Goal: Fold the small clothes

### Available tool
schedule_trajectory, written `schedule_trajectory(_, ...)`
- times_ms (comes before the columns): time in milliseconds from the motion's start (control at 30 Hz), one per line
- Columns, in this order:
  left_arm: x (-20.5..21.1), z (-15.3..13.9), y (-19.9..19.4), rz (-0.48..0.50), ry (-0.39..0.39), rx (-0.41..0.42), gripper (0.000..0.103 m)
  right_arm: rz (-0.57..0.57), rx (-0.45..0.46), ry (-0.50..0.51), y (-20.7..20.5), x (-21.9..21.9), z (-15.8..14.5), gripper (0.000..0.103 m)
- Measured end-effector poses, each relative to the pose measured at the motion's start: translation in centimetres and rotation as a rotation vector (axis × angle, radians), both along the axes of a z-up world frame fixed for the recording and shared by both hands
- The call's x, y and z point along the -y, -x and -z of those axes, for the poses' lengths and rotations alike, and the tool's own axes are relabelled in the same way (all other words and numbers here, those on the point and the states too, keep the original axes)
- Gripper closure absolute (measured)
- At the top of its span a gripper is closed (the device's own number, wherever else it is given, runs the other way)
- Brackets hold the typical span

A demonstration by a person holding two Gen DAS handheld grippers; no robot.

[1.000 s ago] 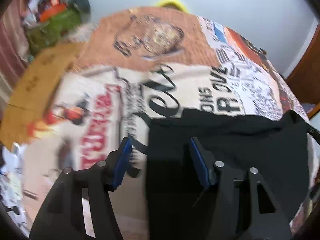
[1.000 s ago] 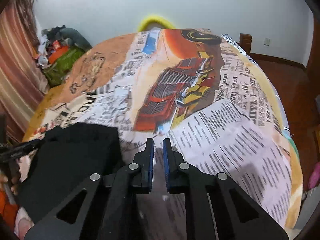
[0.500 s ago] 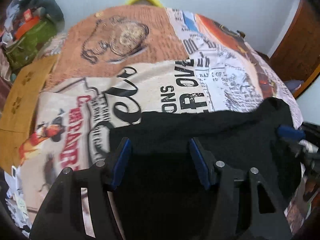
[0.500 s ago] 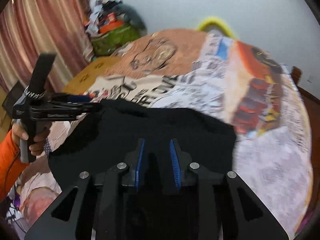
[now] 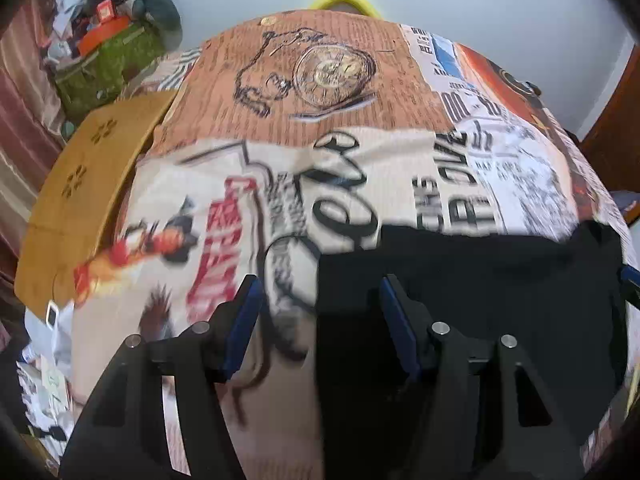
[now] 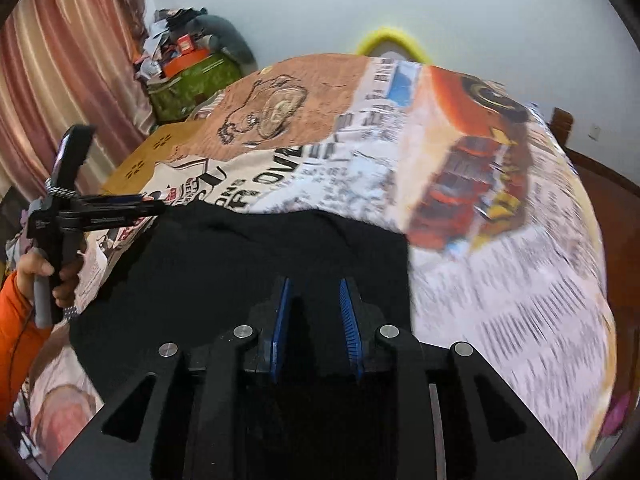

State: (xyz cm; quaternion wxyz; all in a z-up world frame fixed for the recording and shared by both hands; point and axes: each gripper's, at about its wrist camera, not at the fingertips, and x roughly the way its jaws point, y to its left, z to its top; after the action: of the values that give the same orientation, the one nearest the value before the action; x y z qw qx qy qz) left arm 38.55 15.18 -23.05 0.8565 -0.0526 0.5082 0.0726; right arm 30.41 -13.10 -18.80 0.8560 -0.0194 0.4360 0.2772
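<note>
A single black garment (image 6: 248, 276) is shown spread on the printed bedspread (image 6: 500, 280), near edge. Since a second earlier the right gripper (image 6: 314, 320) has been swung over it, jaws opening, nothing clamped, suggesting a regrasp. The left gripper (image 5: 320, 320) is held open astride the garment's left edge. Two grippers are counted.

Lighting: even, soft daylight; you get no hard shadows and no glare on the white wall (image 6: 460, 12). Blur: printed bedspread (image 5: 360, 168) smeared by motion, worst along its right edge in your right view. Black garment (image 6: 260, 264) shows no detail. Distortion: strong fisheye bowing, dark corners.
</note>
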Motion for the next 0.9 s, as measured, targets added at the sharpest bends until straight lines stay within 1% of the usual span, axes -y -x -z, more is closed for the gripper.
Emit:
schedule_trajectory(33, -0.2, 0.0, 1.2, 0.006, 0.014, -0.010, 0.038, 0.009, -0.002, 0.004, 0.4, 0.6, 0.0, 0.070)
schedule_trajectory(67, -0.3, 0.0, 2.2, 0.012, 0.032, -0.015, 0.036, 0.021, -0.005, 0.012, 1.0, 1.2, 0.1, 0.062)
schedule_trajectory(100, -0.4, 0.0, 3.1, 0.016, 0.051, -0.021, 0.033, 0.034, -0.008, 0.020, 1.6, 1.8, 0.2, 0.058)
schedule_trajectory(133, -0.4, 0.1, 3.8, 0.020, 0.070, -0.029, 0.032, 0.041, -0.014, 0.022, 1.7, 2.0, 0.4, 0.058)
schedule_trajectory(167, -0.4, 0.3, 4.7, 0.034, 0.120, -0.044, 0.032, 0.046, -0.031, 0.025, 2.0, 2.4, 0.7, 0.058)
schedule_trajectory(233, -0.2, 1.1, 5.5, 0.052, 0.232, -0.087, 0.031, 0.061, -0.080, 0.026, 2.3, 3.0, 1.6, 0.058)
schedule_trajectory(267, -0.1, 1.6, 5.6, 0.052, 0.277, -0.108, 0.031, 0.067, -0.101, 0.022, 2.5, 3.3, 2.1, 0.058)
schedule_trajectory(300, 0.2, 1.9, 5.7, 0.050, 0.294, -0.116, 0.031, 0.073, -0.121, 0.013, 2.8, 3.6, 2.6, 0.058)
schedule_trajectory(367, 0.9, 2.1, 5.7, 0.054, 0.271, -0.113, 0.029, 0.087, -0.153, -0.003, 3.1, 4.0, 3.4, 0.058)
schedule_trajectory(433, 1.5, 2.1, 5.4, 0.060, 0.267, -0.111, 0.025, 0.103, -0.160, -0.027, 3.2, 4.1, 3.7, 0.058)
schedule_trajectory(533, 2.6, 2.0, 4.8, 0.095, 0.281, -0.103, 0.025, 0.105, -0.164, -0.058, 2.8, 3.9, 3.7, 0.054)
schedule_trajectory(667, 4.1, 2.3, 3.6, 0.131, 0.252, -0.085, 0.025, 0.092, -0.170, -0.089, 1.8, 3.1, 3.9, 0.050)
schedule_trajectory(700, 4.4, 2.3, 3.5, 0.136, 0.245, -0.076, 0.026, 0.092, -0.171, -0.099, 1.6, 3.1, 3.9, 0.050)
schedule_trajectory(733, 4.5, 2.3, 3.5, 0.127, 0.244, -0.062, 0.031, 0.091, -0.175, -0.113, 1.3, 3.0, 4.0, 0.050)
schedule_trajectory(767, 4.5, 2.2, 3.4, 0.115, 0.258, -0.051, 0.035, 0.092, -0.179, -0.126, 1.1, 3.0, 4.2, 0.050)
schedule_trajectory(833, 4.6, 2.2, 3.3, 0.107, 0.274, -0.038, 0.053, 0.111, -0.186, -0.138, 0.9, 3.0, 4.4, 0.057)
schedule_trajectory(867, 4.5, 2.2, 3.3, 0.099, 0.275, -0.034, 0.056, 0.125, -0.184, -0.139, 0.9, 3.0, 4.4, 0.064)
schedule_trajectory(900, 4.5, 2.2, 3.3, 0.091, 0.276, -0.032, 0.063, 0.126, -0.181, -0.138, 1.1, 3.0, 4.4, 0.072)
